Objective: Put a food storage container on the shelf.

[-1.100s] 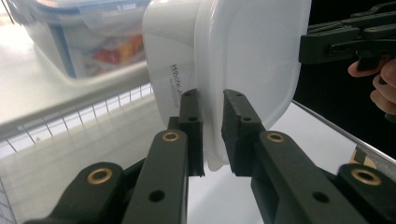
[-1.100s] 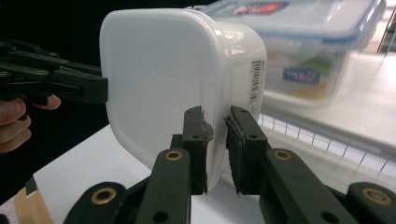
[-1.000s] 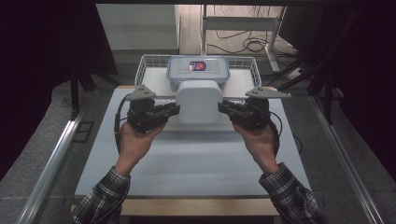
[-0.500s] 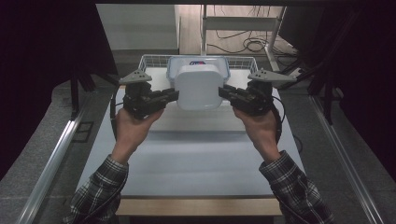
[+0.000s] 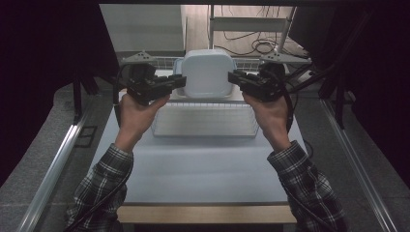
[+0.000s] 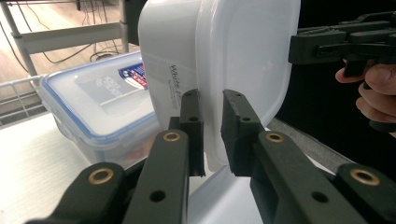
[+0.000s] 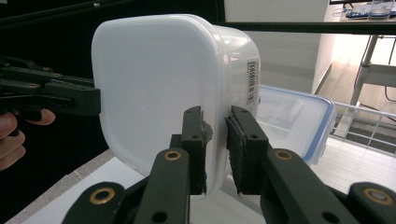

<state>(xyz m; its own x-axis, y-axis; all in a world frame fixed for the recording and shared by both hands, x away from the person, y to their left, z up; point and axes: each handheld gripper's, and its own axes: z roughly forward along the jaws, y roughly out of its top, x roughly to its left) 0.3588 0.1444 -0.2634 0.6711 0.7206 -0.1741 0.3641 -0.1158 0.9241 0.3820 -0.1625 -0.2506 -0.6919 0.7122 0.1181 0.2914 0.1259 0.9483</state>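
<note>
1. High view: a white tub [image 5: 208,73] is held up on edge between two grippers, its broad face turned to the camera, above the far end of a white table [image 5: 203,169]. The left gripper [image 5: 180,81] is clamped on the tub's left rim and the right gripper [image 5: 233,77] on its right rim, each gripped by a hand in a plaid sleeve [image 5: 104,179]. A wire basket [image 5: 205,121] is seen lying on the table just below and nearer than the tub.

2. Left gripper view: the left gripper [image 6: 212,135] is shown with its jaws closed on the tub's [image 6: 243,51] thin rim, the rim pinched between the two black pads. Faint lettering is visible on the tub's side wall. A clear box with a blue-edged lid [image 6: 100,105] is seen behind the tub, resting low beside it. The right gripper [image 6: 299,49] is seen at the tub's far edge, held by fingers [image 6: 373,88].

3. Right gripper view: the right gripper [image 7: 217,149] is shown clamped on the tub's [image 7: 154,79] rim in the same way, jaws nearly together on it. A barcode label [image 7: 252,81] is seen on the tub's side. The box [image 7: 294,123] lies behind the tub, with the basket's [image 7: 369,123] wire beyond it. The left gripper [image 7: 93,100] is seen touching the tub's opposite edge.
</note>
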